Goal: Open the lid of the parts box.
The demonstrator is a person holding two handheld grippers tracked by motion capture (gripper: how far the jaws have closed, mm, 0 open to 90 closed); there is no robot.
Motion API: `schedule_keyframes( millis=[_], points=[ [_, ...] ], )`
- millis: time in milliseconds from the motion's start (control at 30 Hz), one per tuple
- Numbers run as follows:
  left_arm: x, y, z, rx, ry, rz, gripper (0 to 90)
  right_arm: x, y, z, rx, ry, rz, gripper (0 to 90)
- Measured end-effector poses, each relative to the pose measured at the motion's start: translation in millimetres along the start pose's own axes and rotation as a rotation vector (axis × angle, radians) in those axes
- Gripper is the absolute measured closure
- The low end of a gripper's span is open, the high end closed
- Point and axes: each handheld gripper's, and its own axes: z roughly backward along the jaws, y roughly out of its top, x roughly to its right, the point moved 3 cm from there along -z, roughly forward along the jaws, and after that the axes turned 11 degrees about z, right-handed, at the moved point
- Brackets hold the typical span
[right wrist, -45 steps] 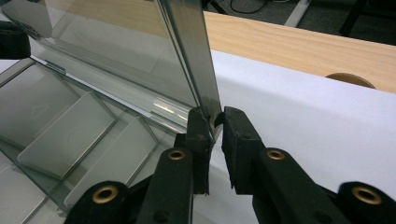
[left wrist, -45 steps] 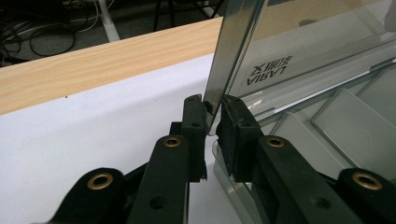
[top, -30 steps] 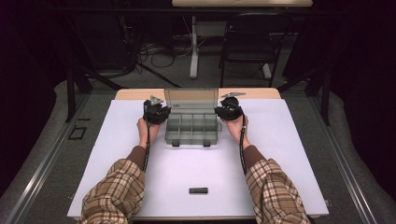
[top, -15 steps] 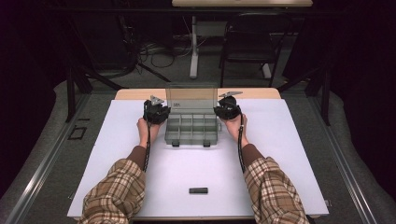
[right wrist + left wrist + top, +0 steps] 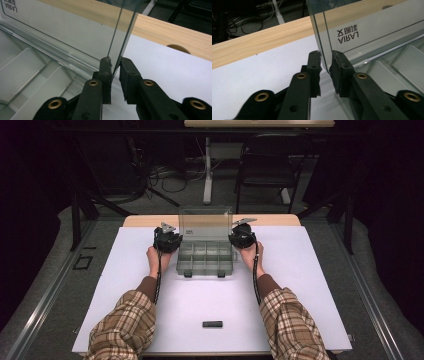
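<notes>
Flanking the upright lid (image 5: 205, 223), both hands (image 5: 154, 256) level.

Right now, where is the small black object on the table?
In the high view, the small black object lies alone on the white table, near its front edge, between the person's forearms.

Bright, even light falls on the white table (image 5: 300, 285), its surroundings dim; close-up views stay fairly sharp.
</notes>
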Motion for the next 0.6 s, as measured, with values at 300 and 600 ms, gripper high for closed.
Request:
schedule_keyframes(
  millis=[300, 600],
  points=[
    [-3.4, 6.3, 16.0, 0.028, -0.008, 0.001, 28.6, -0.4, 2.8, 12.8, 0.019, 0.032, 0.013, 44.0],
    [1.8, 4.7, 48.6, 0.023, -0.09, -0.046, 13.3, -8.1, -6.7, 41.5, 0.056, 0.131, 0.057, 19.9]
  ],
)
